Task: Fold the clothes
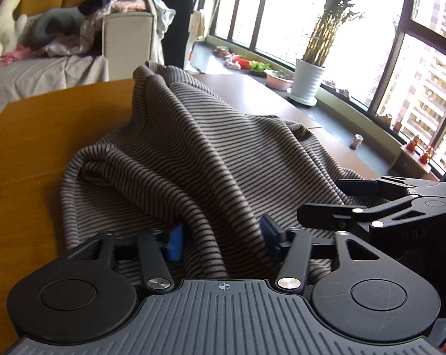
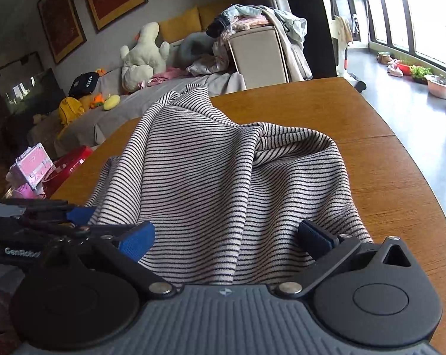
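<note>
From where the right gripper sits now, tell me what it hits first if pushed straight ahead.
The striped garment: the cloth already lies between the right gripper's open jaws and rises in bunched folds just ahead, on the wooden table.

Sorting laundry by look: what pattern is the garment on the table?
The garment has thin dark horizontal stripes on a pale ground, clearest in the right wrist view.

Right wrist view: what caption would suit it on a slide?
Open right claw straddles a bunched striped garment on a wooden table; left claw alongside.
</note>
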Motion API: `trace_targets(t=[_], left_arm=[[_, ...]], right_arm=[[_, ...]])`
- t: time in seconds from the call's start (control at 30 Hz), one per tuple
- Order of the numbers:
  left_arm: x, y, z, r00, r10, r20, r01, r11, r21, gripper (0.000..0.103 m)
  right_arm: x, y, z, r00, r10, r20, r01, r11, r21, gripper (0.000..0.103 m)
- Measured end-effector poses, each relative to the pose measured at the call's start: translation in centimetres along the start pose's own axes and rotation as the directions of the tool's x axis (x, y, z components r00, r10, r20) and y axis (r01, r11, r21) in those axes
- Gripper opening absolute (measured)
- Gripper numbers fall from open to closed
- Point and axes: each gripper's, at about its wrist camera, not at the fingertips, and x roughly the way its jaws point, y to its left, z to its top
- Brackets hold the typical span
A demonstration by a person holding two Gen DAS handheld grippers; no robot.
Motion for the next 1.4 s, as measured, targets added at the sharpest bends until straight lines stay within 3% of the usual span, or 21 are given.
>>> trace_targets(t=[0.07,0.17,0.27,0.33,0.4,0.43,0.47,0.53,0.57,0.63,0.7,0.77,0.8,0.83,0.87,0.93,1.03,1.13,1.27,1.37,1.4], left_arm=[[-0.3,0.9,1.1,1.0,-0.005,0.021,0.005,1.0,-0.023,0.02],[-2.1,4.2,3.6,0.992,0.032,0.123,-0.021,0.996,-0.092,0.018],[-3.7,9.0,6.7,0.968,0.142,0.207,-0.105,0.978,-0.179,0.018],[-3.6,12.6,8.1,0.966,0.178,0.19,-0.125,0.957,-0.261,0.02],[-2.7,15.9,8.9,0.974,0.177,0.141,-0.122,0.935,-0.333,0.025],[-2.0,17.4,9.1,0.98,0.164,0.108,-0.114,0.922,-0.369,0.025],[-1.3,18.9,9.0,0.987,0.142,0.071,-0.101,0.907,-0.408,0.026],[-0.8,20.2,8.6,0.993,0.117,0.031,-0.092,0.895,-0.436,0.041],[-0.7,20.6,8.3,0.994,0.11,0.018,-0.091,0.894,-0.439,0.055],[-1.3,20.5,7.8,0.994,0.103,0.024,-0.084,0.906,-0.414,0.065],[-1.9,20.1,7.2,0.995,0.098,0.03,-0.079,0.918,-0.389,0.076],[-2.7,19.7,6.8,0.994,0.105,0.037,-0.085,0.93,-0.357,0.079],[-3.0,19.3,6.6,0.992,0.121,0.042,-0.1,0.937,-0.334,0.079],[-3.4,19.1,6.5,0.989,0.137,0.049,-0.115,0.943,-0.312,0.079],[-3.7,18.9,6.5,0.987,0.151,0.058,-0.128,0.948,-0.291,0.079],[-4.3,18.3,7.2,0.982,0.159,0.098,-0.131,0.96,-0.248,0.079],[-4.8,16.8,8.4,0.973,0.16,0.169,-0.131,0.977,-0.17,0.089],[-2.9,15.1,10.0,0.972,0.14,0.191,-0.125,0.988,-0.09,0.096],[3.4,13.5,10.6,0.981,0.184,0.065,-0.185,0.983,0.008,0.096],[5.2,13.4,10.1,0.971,0.238,0.016,-0.238,0.969,0.07,0.096],[5.3,13.5,10.0,0.97,0.242,0.008,-0.242,0.967,0.076,0.096]], right_arm=[[-0.1,0.1,0.6,1.0,-0.015,0.011,0.015,1.0,-0.004,0.103],[-0.4,0.2,1.6,0.999,-0.038,0.028,0.038,0.999,-0.009,0.103],[-0.6,0.3,2.5,0.997,-0.06,0.045,0.061,0.998,-0.014,0.099],[-0.5,1.9,3.7,0.986,-0.129,0.104,0.139,0.985,-0.105,0.079],[0.2,3.9,4.7,0.984,-0.134,0.12,0.153,0.973,-0.175,0.056],[0.6,4.9,5.2,0.983,-0.134,0.127,0.159,0.965,-0.209,0.053],[1.4,6.2,5.5,0.987,-0.113,0.118,0.138,0.962,-0.234,0.053],[3.2,8.4,5.5,0.99,-0.098,0.104,0.123,0.957,-0.262,0.058],[4.2,9.5,5.4,0.989,-0.107,0.099,0.131,0.951,-0.279,0.064],[6.5,10.8,5.1,0.986,-0.141,0.092,0.164,0.928,-0.336,0.089],[8.7,11.4,4.8,0.979,-0.184,0.084,0.202,0.894,-0.4,0.089],[11.0,11.9,4.5,0.971,-0.227,0.078,0.237,0.854,-0.463,0.077],[11.1,11.4,5.1,0.976,-0.211,0.055,0.212,0.86,-0.465,0.046],[11.1,10.7,5.7,0.982,-0.189,0.029,0.181,0.867,-0.464,0.025],[11.0,10.1,6.3,0.986,-0.167,0.003,0.15,0.875,-0.461,0.019],[9.5,8.8,8.9,0.983,-0.173,0.064,0.184,0.875,-0.449,0.012],[8.3,5.6,13.5,0.931,-0.288,0.224,0.358,0.838,-0.412,0.005],[10.4,0.8,15.9,0.879,-0.406,0.249,0.47,0.821,-0.324,0.003],[12.9,-5.1,15.5,0.898,-0.423,0.123,0.437,0.89,-0.129,0.003],[11.0,-5.3,14.4,0.953,-0.284,0.103,0.29,0.956,-0.041,0.006],[10.3,-4.6,14.0,0.966,-0.241,0.097,0.246,0.968,-0.049,0.019]])
